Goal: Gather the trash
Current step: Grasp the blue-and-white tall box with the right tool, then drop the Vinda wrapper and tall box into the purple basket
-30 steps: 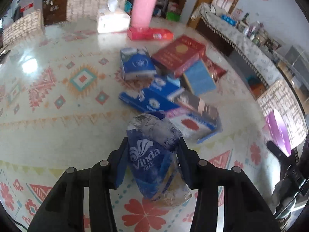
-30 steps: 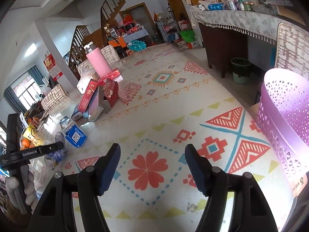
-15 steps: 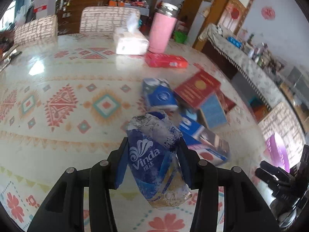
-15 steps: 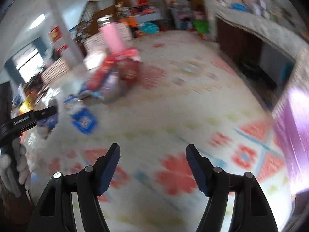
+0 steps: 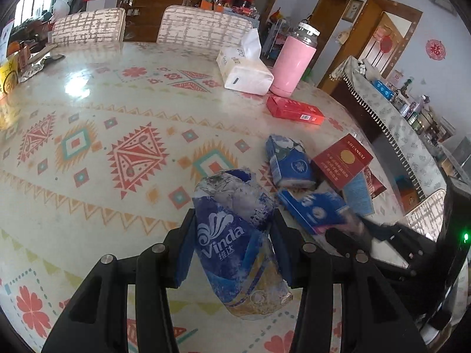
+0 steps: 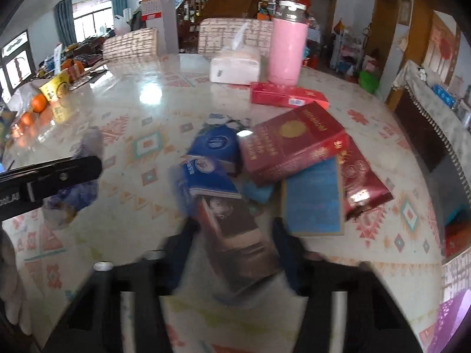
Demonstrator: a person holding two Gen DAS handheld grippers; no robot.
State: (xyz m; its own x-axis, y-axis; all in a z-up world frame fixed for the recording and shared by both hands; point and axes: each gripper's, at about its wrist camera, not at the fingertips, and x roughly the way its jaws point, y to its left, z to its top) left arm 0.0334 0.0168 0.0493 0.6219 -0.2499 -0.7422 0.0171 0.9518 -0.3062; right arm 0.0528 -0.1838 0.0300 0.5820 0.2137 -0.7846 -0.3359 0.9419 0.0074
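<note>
Left gripper [image 5: 232, 250] pinched a crumpled Vinda tissue wrapper [image 5: 235, 244] between its two dark fingers [image 5: 184, 253], and the wrapper hung above the patterned tablecloth [image 5: 88, 147], on the near side of the pink bottle [image 5: 291, 61]. Right gripper [image 6: 232, 244] had its fingers spread on both sides of a long brown box [image 6: 235, 235], but the view was blurry, so I could not tell if the pads touched the box. This brown box lay at the near end of a pile that sat in front of the pink bottle. To do this step well, I think the right gripper should squeeze the brown box across its narrow sides and near its middle, so it does not tip. It should lift slowly, because a blue carton [image 6: 206, 176] lay right against the far end of the box and could get dragged along. The left gripper should keep a soft, steady squeeze, since the wrapper was thin and floppy and could slip out. The wrapper looked blue with white letters, wrinkly and shiny, with clear plastic at the top and a yellow edge at the bottom. The brown box looked dark and smooth with a faint picture on it. A big red box [image 6: 294, 144], a blue pad [image 6: 312, 197] and a squashed blue tissue pack [image 5: 290, 161] were in the pile too. A purple basket [image 6: 453, 314] showed far from the bottle, at the near right edge of the table.
</note>
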